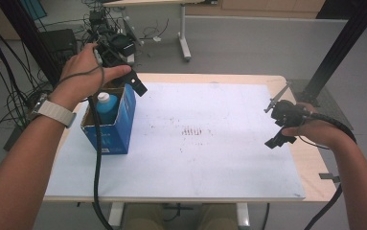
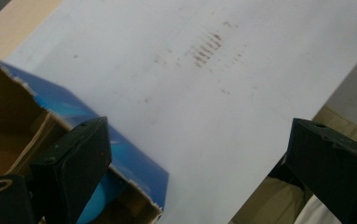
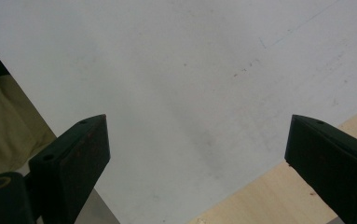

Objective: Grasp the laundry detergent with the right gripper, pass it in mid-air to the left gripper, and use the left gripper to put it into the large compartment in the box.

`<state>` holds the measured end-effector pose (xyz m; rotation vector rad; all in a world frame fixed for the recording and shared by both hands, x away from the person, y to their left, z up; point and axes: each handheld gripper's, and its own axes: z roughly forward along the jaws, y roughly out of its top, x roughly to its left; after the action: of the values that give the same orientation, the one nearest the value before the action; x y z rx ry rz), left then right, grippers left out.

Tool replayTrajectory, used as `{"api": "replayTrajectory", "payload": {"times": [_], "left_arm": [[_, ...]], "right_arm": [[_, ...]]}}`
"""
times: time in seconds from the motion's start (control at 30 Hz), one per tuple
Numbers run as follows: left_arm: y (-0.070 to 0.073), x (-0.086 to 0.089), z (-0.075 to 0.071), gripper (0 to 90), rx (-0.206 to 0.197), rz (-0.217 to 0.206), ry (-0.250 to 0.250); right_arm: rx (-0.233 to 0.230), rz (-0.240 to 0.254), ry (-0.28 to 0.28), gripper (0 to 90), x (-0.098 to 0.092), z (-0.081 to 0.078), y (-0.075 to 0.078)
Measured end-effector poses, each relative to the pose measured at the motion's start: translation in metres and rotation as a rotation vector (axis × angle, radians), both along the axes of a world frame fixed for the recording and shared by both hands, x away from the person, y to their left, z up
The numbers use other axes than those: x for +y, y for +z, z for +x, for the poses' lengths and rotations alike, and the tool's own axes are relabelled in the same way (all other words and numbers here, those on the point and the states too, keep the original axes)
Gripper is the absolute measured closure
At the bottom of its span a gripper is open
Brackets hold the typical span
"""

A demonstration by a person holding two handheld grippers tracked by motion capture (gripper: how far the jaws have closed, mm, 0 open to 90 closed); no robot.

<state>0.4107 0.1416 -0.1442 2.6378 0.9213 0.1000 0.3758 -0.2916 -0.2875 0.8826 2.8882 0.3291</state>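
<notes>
left gripper (image 1: 132, 82) hovering over the blue box (image 1: 119, 125) — jaws spread wide, bottle (image 1: 106, 106) inside, right gripper (image 1: 279, 122) open too, off by the table (image 1: 310, 158) edge

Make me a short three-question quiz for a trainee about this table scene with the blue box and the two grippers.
1. True or false: the blue bottle stands upright inside the open blue box.
2. Which gripper is above the box? A) the left gripper B) the right gripper
3. Fill in: in both gripper views the jaws stand wide ____, with nothing between them.

Key
1. True: its white cap shows above the box rim in the high view.
2. A: the left gripper hovers over the box's far edge, while the right gripper is near the right edge of the white sheet.
3. Open.
</notes>
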Motion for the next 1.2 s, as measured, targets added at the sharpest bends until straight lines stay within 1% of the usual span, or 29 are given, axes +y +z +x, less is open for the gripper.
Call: {"api": "replayTrajectory", "payload": {"times": [0.1,0.17,0.23,0.33,0.47,0.57,0.77,0.8,0.97,1.03,1.13,1.2], "left_arm": [[-0.004,-0.007,0.0,7.3,0.007,-0.006,-0.035],[-0.007,-0.013,0.0,7.3,0.009,-0.002,-0.062],[-0.01,-0.018,0.0,7.3,0.016,-0.011,-0.088],[-0.014,-0.027,0.001,7.4,0.023,-0.012,-0.128],[-0.019,-0.036,-0.001,7.6,0.021,-0.001,-0.177],[-0.023,-0.043,-0.003,7.9,0.01,0.001,-0.21],[-0.026,-0.054,-0.006,7.8,-0.004,0.02,-0.263],[-0.027,-0.056,-0.007,7.8,-0.006,0.028,-0.272],[-0.03,-0.065,-0.01,7.8,-0.009,0.046,-0.298],[-0.033,-0.068,-0.01,8.8,-0.015,0.059,-0.31],[-0.039,-0.069,-0.011,9.0,-0.017,0.064,-0.329],[-0.043,-0.071,-0.012,8.9,-0.015,0.075,-0.346]], "right_arm": [[0.001,0.0,-0.002,6.5,0.0,0.0,0.0],[0.0,0.003,0.001,6.5,0.001,0.0,0.0],[0.0,0.004,0.001,6.5,0.002,0.0,0.0],[0.0,0.003,0.011,6.5,0.004,0.0,0.001],[-0.004,0.005,0.014,6.5,0.003,0.0,0.002],[-0.003,0.005,0.01,6.5,0.002,0.001,0.002],[0.001,0.008,0.005,6.5,0.0,0.0,0.0],[0.001,0.009,0.005,6.5,0.0,0.0,0.0],[0.001,0.01,0.005,6.5,0.0,-0.001,0.0],[0.0,0.009,0.004,6.5,0.0,-0.001,0.001],[0.001,0.012,0.002,6.5,0.0,-0.001,0.001],[0.0,0.01,0.002,6.6,0.0,-0.001,0.002]]}}
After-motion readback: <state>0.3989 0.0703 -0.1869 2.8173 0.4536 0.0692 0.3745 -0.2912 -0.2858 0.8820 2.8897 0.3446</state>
